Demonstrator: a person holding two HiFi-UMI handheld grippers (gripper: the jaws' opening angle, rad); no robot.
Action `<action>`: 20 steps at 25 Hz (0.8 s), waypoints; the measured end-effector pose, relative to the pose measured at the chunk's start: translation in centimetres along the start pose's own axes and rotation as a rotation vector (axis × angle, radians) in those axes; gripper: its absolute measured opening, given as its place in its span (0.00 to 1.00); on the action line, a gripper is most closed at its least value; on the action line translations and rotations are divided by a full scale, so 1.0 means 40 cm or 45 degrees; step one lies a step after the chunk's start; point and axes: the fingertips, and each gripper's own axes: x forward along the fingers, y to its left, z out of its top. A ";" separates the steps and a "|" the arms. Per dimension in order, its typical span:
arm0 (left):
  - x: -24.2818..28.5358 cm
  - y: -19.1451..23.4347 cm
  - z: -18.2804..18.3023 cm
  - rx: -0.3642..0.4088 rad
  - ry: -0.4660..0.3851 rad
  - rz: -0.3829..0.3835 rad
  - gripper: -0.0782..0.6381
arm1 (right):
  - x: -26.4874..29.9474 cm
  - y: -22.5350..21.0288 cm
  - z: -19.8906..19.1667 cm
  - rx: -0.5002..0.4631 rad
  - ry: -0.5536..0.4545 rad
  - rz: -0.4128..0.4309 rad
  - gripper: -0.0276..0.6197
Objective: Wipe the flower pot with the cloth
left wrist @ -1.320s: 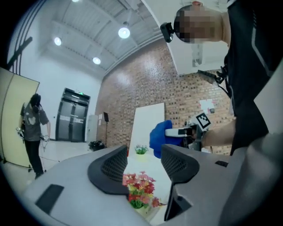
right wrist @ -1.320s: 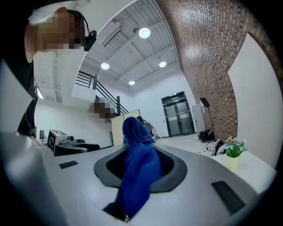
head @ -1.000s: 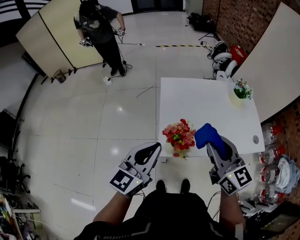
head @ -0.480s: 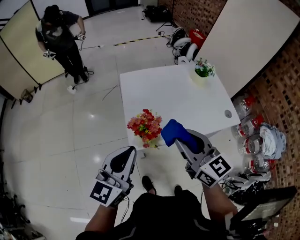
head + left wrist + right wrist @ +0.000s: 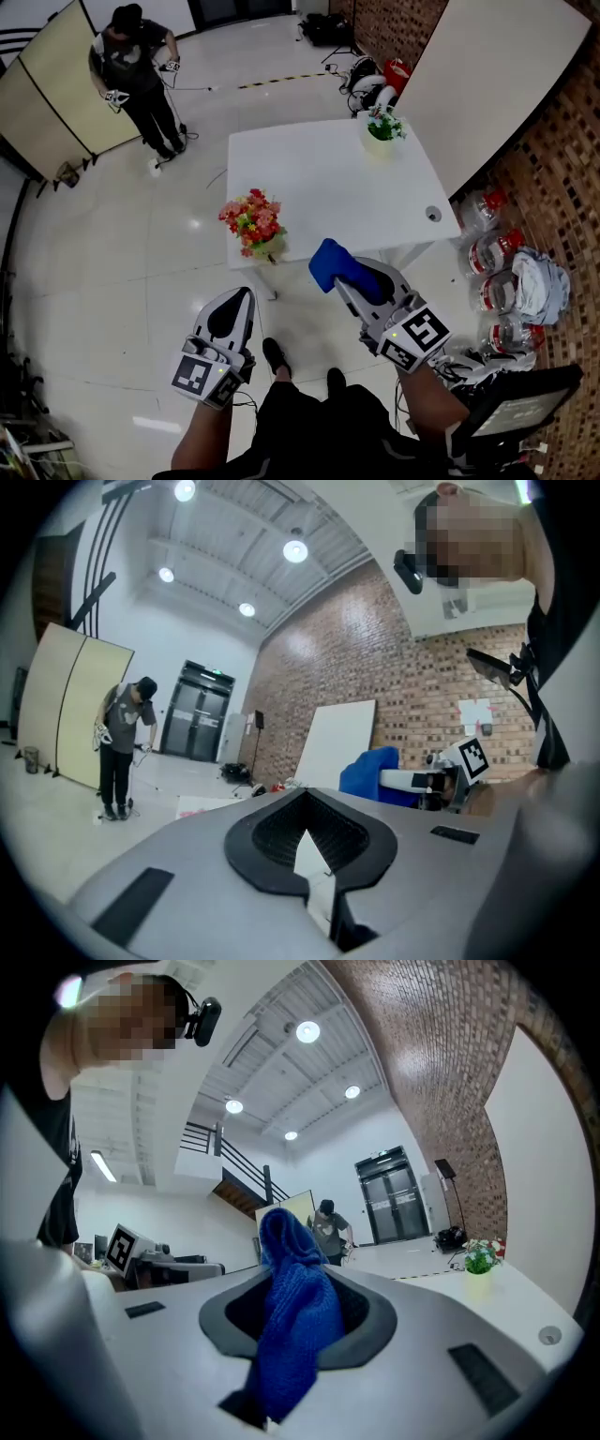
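Note:
A pot of red and yellow flowers (image 5: 251, 223) stands at the near left corner of the white table (image 5: 328, 187). A small pot with a green plant (image 5: 380, 131) (image 5: 479, 1269) stands at the table's far right. My right gripper (image 5: 328, 267) (image 5: 281, 1241) is shut on a blue cloth (image 5: 330, 263) (image 5: 292, 1321), which bunches up out of the jaws, just off the table's near edge. My left gripper (image 5: 234, 302) (image 5: 305, 850) is shut and holds nothing, low and left of the table, nearer to me than the flowers.
A person (image 5: 141, 75) (image 5: 120, 747) holding grippers stands on the far floor beside a beige folding screen (image 5: 52, 80). Clear plastic jugs (image 5: 497, 272) lie by the brick wall at right. A large white board (image 5: 478, 66) leans on that wall. My feet (image 5: 277, 358) show below the grippers.
The view has shifted so the table and flowers sit further left and farther off. Both grippers hold their pose, the right still gripping the cloth.

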 end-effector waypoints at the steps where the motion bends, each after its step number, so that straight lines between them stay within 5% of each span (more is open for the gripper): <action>1: -0.011 -0.019 0.000 -0.016 -0.010 0.024 0.11 | -0.024 0.005 -0.003 -0.001 0.014 0.012 0.17; 10: -0.233 -0.096 0.015 -0.006 -0.028 0.136 0.11 | -0.119 0.161 0.026 -0.022 0.002 0.066 0.17; 20: -0.578 -0.108 -0.033 -0.010 0.004 0.025 0.11 | -0.229 0.497 -0.027 -0.003 0.003 -0.074 0.17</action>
